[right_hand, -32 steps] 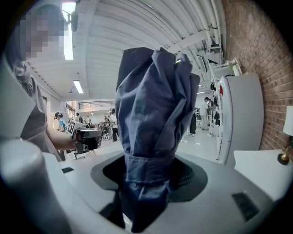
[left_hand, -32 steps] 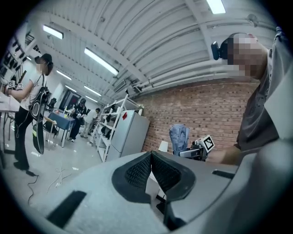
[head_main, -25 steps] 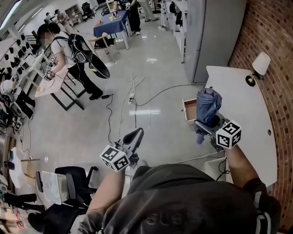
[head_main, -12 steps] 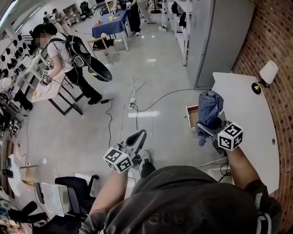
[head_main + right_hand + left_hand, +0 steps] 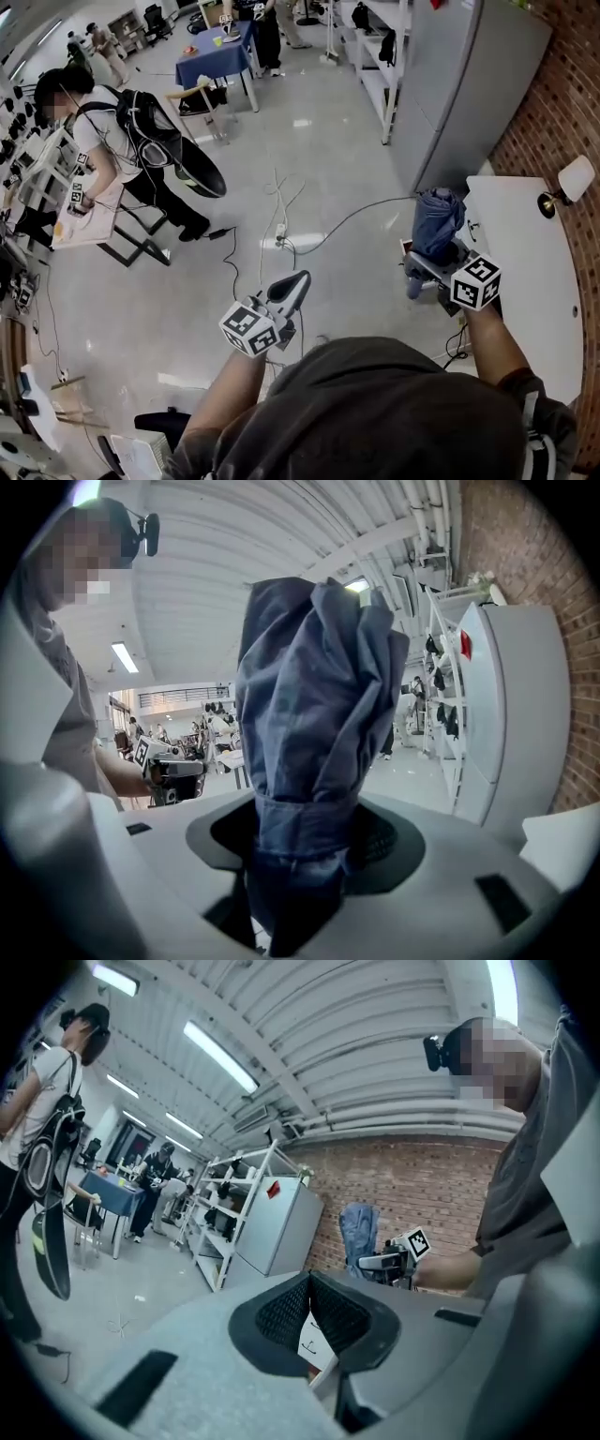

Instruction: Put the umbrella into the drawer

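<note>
As right claw (image 5: 306, 844) grips, umbrella (image 5: 317, 691) stands upright.

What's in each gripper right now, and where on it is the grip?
The right gripper clamps the folded blue umbrella low on its gathered canopy, with the fabric standing up above the jaws. The left gripper is shut on nothing.

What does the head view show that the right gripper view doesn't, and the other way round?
Only the head view: the floor cables and the marker cube on the right gripper. Only the right gripper view: its jaws pressing on the umbrella at its bunched cloth, and a ceiling light. Both: the umbrella, the left gripper and the grey cabinet.
</note>
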The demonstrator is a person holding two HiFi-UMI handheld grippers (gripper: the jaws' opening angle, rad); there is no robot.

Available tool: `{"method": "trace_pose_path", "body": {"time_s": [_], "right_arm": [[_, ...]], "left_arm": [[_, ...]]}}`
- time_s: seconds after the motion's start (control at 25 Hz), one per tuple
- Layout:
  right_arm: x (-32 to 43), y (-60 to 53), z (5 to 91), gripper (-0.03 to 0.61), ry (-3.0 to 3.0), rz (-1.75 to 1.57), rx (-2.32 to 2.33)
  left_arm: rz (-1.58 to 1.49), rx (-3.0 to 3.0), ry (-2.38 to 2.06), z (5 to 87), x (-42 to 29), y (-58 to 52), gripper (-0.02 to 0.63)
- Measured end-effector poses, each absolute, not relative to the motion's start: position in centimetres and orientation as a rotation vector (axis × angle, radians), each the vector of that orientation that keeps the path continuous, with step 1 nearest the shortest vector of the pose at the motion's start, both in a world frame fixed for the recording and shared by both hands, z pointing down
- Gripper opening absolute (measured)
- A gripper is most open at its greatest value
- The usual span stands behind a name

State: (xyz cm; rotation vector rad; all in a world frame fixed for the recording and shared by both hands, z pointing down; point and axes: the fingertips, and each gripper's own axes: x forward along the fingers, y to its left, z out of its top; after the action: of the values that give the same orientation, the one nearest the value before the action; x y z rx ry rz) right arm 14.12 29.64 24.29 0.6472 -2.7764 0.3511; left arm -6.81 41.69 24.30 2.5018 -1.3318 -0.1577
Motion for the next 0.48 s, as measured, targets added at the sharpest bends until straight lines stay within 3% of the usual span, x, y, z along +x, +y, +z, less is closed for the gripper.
{"method": "trace_pose_path", "body": {"time_s": [0.2,0.48], "right_arm": [[9.9,23.6,24.5,0.245,-2.760,0.385,0.712],[9.1,15.9,26.1,0.245,-2.722,0.384,0.686]], "left_arm": [[-0.129,2.515,-1.290,24.3,-11.9,35.3,0.006],[-0.136,2.485,-1.293,24.9,-13.3,27.1,0.006]]}}
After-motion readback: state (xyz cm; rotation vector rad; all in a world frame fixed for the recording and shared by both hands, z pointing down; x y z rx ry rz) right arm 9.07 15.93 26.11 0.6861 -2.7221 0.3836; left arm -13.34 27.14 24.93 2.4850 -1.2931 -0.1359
